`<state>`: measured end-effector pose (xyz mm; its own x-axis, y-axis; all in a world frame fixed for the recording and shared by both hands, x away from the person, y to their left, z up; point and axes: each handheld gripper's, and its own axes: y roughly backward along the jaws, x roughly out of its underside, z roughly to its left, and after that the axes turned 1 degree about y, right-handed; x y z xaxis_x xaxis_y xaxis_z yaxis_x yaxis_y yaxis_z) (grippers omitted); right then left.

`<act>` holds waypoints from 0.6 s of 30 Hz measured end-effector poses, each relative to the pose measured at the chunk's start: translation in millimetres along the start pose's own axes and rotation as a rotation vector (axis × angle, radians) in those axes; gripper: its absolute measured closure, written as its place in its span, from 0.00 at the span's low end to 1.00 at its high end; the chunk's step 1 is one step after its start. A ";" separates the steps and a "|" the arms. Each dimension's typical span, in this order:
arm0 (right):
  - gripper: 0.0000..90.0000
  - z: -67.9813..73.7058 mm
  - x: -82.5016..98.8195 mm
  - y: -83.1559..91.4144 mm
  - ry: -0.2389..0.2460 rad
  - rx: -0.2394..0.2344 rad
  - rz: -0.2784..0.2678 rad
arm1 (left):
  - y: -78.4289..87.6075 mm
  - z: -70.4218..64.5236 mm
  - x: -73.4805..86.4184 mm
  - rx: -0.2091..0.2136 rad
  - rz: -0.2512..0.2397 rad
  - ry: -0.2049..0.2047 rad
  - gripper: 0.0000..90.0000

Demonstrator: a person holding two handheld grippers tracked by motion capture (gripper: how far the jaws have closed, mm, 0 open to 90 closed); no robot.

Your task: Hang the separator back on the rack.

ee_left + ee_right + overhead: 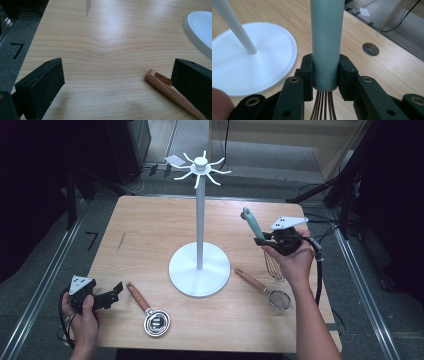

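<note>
My right gripper [265, 240] is shut on a whisk [254, 226] by its grey-green handle [326, 42]; the wire head [273, 266] hangs below, lifted off the table, and the handle tip points up toward the white hook stand [200, 220]. In the right gripper view both pads [308, 73] press the handle just above the wires. My left gripper [114, 295] rests at the table's front left, open, with nothing between its pads [48, 82]. A wooden handle [170, 93] of a metal measuring cup [156, 322] lies beside its right pad.
The stand's round white base [199, 269] sits mid-table, its hooks [202, 167] up top. A small strainer [280, 299] with a wooden handle lies right of the base. A cable hole [371, 48] is in the wooden table [150, 230]. Floor cables run behind.
</note>
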<state>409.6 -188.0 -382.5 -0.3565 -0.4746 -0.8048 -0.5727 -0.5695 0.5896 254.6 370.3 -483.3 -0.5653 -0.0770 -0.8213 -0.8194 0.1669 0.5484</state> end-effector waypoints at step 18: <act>0.79 20.5 -19.5 13.9 -0.028 -0.049 -0.206 | -0.1 -0.1 0.0 0.000 0.000 -0.002 0.00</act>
<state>393.5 -172.9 -360.0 -0.2563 -0.3265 -0.9098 -0.5989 -0.6851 0.4146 254.6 370.2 -483.4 -0.5648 -0.0750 -0.8218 -0.8196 0.1669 0.5480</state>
